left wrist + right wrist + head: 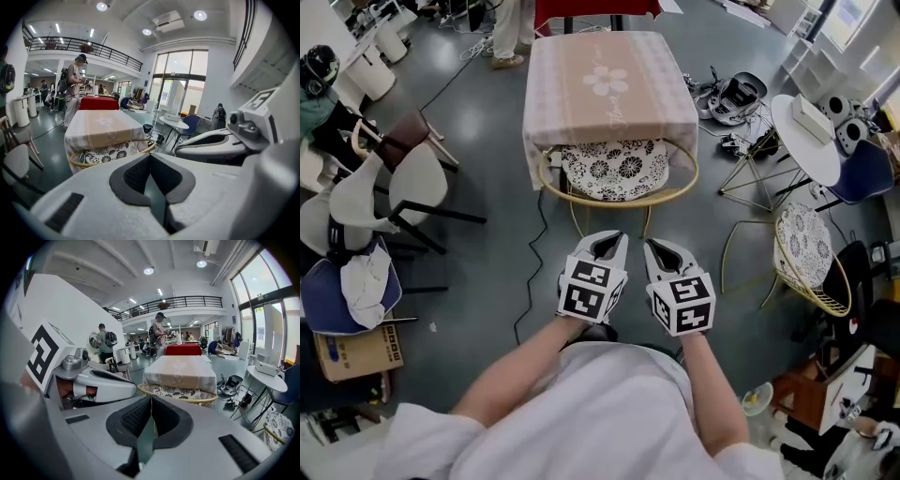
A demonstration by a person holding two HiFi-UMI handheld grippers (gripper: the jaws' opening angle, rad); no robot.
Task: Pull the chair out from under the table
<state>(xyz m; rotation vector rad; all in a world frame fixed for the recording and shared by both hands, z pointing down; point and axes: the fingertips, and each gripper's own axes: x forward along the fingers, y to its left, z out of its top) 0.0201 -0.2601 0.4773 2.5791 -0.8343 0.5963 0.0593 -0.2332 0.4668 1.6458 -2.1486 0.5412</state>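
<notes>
A round rattan chair (617,199) with a black-and-white flowered cushion (613,169) is tucked partly under a small table (609,84) covered by a pink cloth. The chair's yellow rim (112,153) and cushion also show in both gripper views, ahead of the jaws. My left gripper (610,239) and right gripper (658,247) hover side by side just short of the chair's near rim, apart from it. Both are shut with nothing between their jaws.
A second rattan chair (811,262) stands at the right, beside a round white table (806,141) and a blue chair (862,173). White and dark chairs (389,197) crowd the left. A cable (530,272) runs over the floor. People stand beyond the table.
</notes>
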